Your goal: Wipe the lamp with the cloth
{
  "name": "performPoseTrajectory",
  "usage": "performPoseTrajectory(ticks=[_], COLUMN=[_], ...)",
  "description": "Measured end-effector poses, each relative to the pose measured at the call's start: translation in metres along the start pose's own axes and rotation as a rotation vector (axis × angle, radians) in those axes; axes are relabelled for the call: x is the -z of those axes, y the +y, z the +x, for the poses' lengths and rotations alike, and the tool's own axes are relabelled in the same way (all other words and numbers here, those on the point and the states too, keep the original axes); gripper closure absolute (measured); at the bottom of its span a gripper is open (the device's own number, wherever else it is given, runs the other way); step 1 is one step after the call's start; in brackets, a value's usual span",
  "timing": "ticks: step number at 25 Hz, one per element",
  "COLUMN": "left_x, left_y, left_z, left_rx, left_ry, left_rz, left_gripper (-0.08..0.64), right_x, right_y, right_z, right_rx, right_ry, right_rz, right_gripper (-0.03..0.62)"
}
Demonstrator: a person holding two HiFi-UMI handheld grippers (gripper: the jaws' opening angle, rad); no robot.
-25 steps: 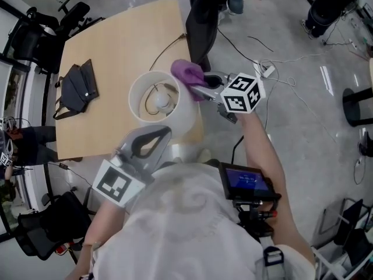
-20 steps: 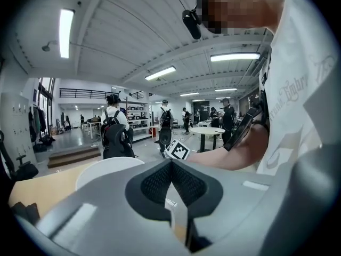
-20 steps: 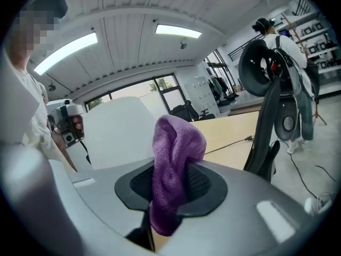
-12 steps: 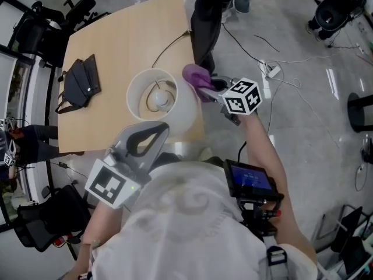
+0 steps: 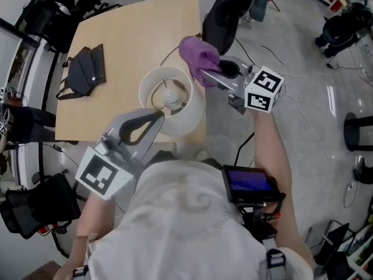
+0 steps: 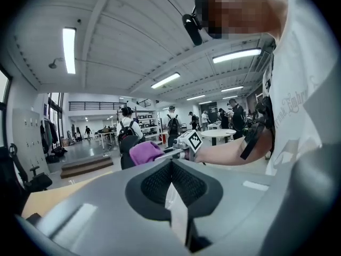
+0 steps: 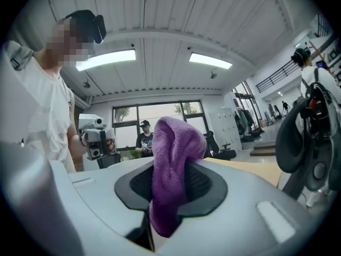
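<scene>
Two grippers loaded: we see right gripper (image 5: pixel 207 74) jaws pinching purple cloth (image 5: pixel 197 56) just beside lampshade (image 5: pixel 195 112) far rim; left gripper (image 5: pixel 159 116) jaws clamped on lampshade near wall

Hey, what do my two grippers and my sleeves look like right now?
The left gripper and right gripper are grey plastic. Each claw is lined with black textured pads and carries a white cube with black square markers. You wear a white short-sleeved shirt.
</scene>
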State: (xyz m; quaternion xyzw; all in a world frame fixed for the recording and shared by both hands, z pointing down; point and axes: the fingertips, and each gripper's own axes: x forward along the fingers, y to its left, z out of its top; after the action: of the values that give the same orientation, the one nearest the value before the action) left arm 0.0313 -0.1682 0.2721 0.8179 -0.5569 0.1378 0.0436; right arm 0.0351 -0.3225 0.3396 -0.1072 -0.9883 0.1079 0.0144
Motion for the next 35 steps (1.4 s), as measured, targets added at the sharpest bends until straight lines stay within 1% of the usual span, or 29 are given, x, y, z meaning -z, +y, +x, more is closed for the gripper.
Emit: performPoseTrajectory(ticks=[3,5,8,14,19,22,24,26,28,30,32,35], left_x=[0.0,-0.004,-0.005,0.01,0.021,0.026,0.029,0.033,0.037,0.04,0.042,0.044], left_y=[0.006,0.011,0.021,0.043,0.056,0.062,0.067,0.072,0.077,0.084,0.087,0.092], left_z=[-0.004,-0.007,-0.015,-0.023,-0.027,-0.028,-0.029,-0.03,-0.03,-0.031,-0.03,-0.029], left_rx=[-0.007,-0.01,-0.007,-0.041,-0.055,-0.058,-0.061,-0.067,-0.072,-0.076,-0.075,-0.077], left_ry=[-0.013,-0.033,-0.051,-0.031,-0.022,-0.014,-0.012,-0.015,-0.022,-0.034,-0.032,-0.041], left_rz=[-0.019,-0.044,-0.053,-0.102,-0.127,-0.139,-0.149,-0.161,-0.165,-0.164,-0.175,-0.179], left_gripper=[0.558,0.558,0.558,0.558,0.558,0.558,0.558,0.558,0.558,0.558,0.558,0.558], right_x=[-0.013,-0.012,-0.002,0.048,0.103,0.126,0.139,0.146,0.136,0.111,0.078,0.027], right_y=[0.013,0.018,0.012,-0.016,-0.043,-0.055,-0.062,-0.068,-0.07,-0.069,-0.064,-0.049], right_z=[0.01,0.015,0.025,0.027,0.027,0.025,0.022,0.022,0.025,0.03,0.038,0.048], right_rx=[-0.067,-0.097,-0.095,-0.044,0.033,0.07,0.102,0.134,0.15,0.14,0.106,0.024], right_ry=[-0.015,0.01,0.055,0.198,0.315,0.352,0.387,0.421,0.408,0.353,0.282,0.179], right_rz=[-0.008,-0.006,0.016,0.079,0.162,0.217,0.219,0.187,0.153,0.129,0.111,0.089], right_gripper=[0.483,0.483,0.483,0.485,0.483,0.483,0.483,0.483,0.483,0.483,0.483,0.483])
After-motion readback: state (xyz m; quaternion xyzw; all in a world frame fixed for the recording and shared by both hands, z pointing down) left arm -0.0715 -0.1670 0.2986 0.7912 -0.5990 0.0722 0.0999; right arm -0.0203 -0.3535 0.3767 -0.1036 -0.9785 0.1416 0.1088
